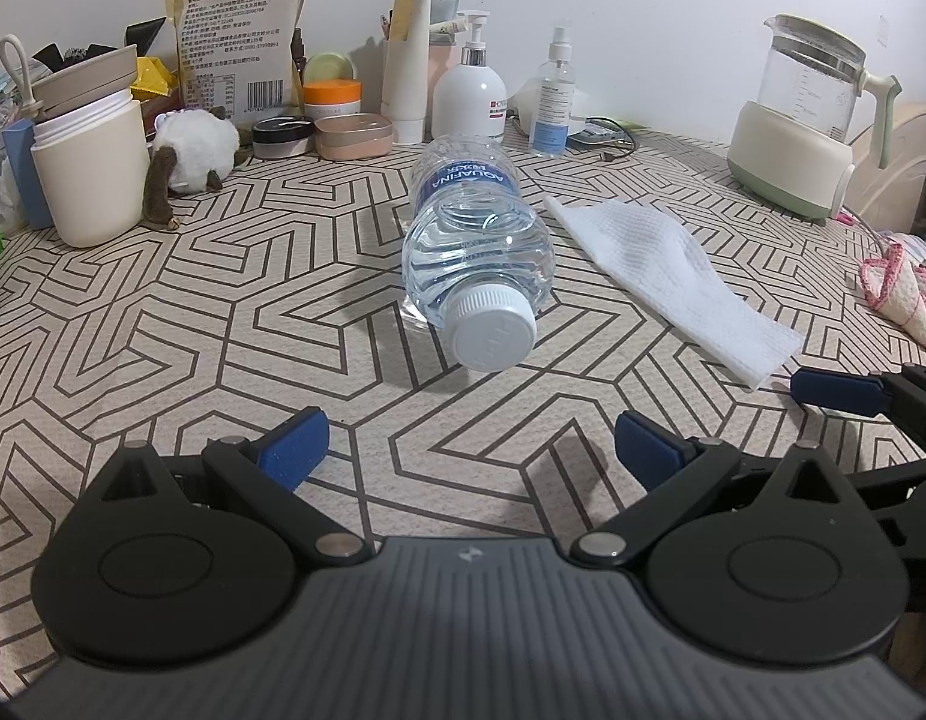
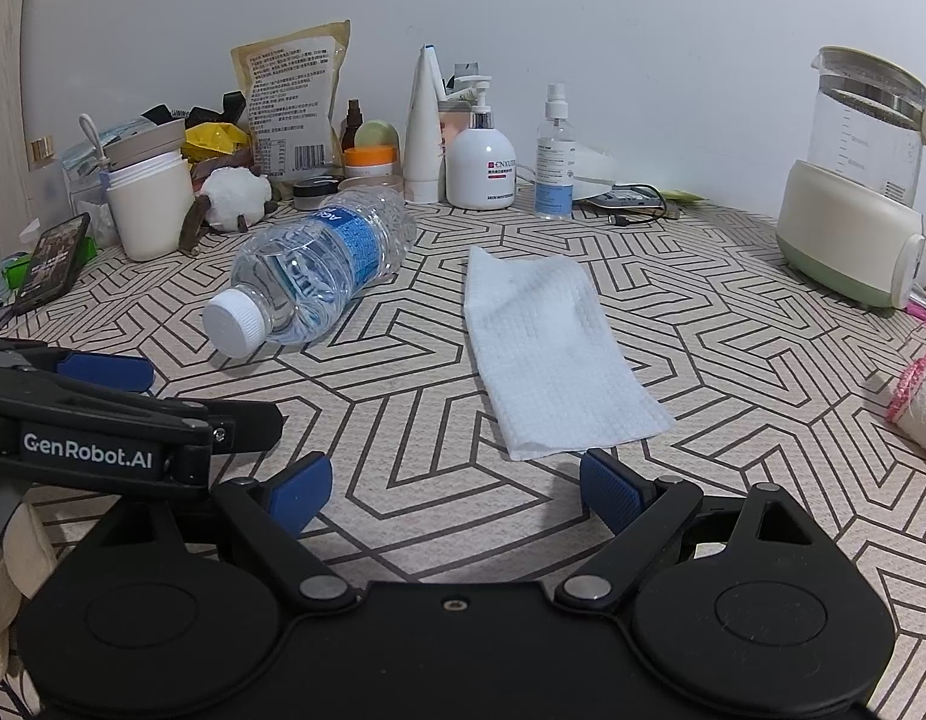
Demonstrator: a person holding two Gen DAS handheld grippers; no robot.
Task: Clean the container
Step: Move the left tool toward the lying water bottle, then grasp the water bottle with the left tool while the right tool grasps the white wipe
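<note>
While both wait spread wide and empty, the left hand-held gripper (image 1: 469,441) faces the capped water bottle (image 1: 478,234) lying on the tabletop (image 1: 222,312), the right hand-held gripper (image 2: 456,489) the limp white wipe (image 2: 553,348) beside it. Thin, slick plastic probably dents; grasp mid-body.

Home tabletop: lotion pump bottle (image 2: 488,165), glass kettle (image 2: 859,180), plush toy (image 1: 192,150), snack bag (image 1: 240,30).
</note>
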